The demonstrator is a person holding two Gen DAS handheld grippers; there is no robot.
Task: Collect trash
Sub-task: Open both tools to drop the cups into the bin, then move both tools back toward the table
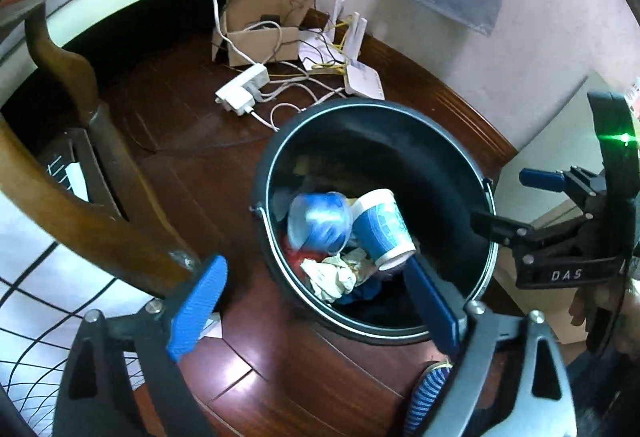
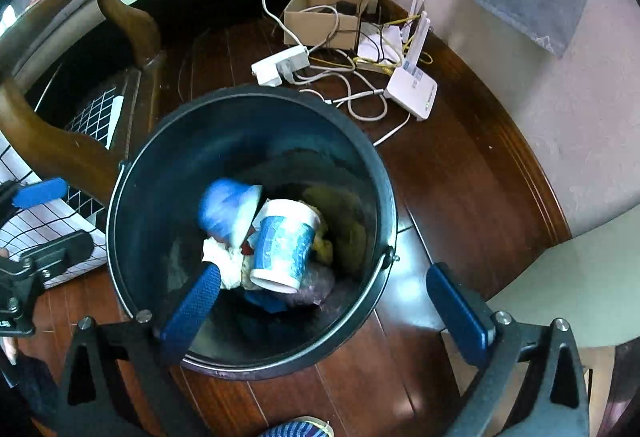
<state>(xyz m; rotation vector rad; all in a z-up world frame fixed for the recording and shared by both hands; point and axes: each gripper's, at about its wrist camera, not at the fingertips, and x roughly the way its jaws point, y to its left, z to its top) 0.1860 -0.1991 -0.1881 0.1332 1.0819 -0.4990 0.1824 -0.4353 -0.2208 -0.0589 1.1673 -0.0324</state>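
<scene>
Nearest the lens in the left wrist view are the left gripper's own blue pads, spread wide with nothing between them; one pad sits at lower left over the floor, the other at lower centre over the near rim of the black bucket. In the right wrist view the right gripper is likewise fully spread and empty, its left pad hanging inside the bucket's mouth, its right pad outside the rim at lower right.

The trash lies at the bottom of the bucket, straight ahead of and below both claws. A blue-and-white paper cup lies tipped on its side, its long axis running from upper left to lower right in the left view, open mouth toward the camera. Just beside it, to the left and touching or nearly so, a second blue cup is blurred. Crumpled white tissue lies under them, nearer the lower edge.

In the right view the paper cup sits almost centred between the pads, so the right hand looks marginally better lined up with it; the left claw straddles the rim instead.

Both items appear to be in the bin already, so I judge this drop finished; the next move likely calls for lifting clear of the rim without hooking the wire handle.
</scene>
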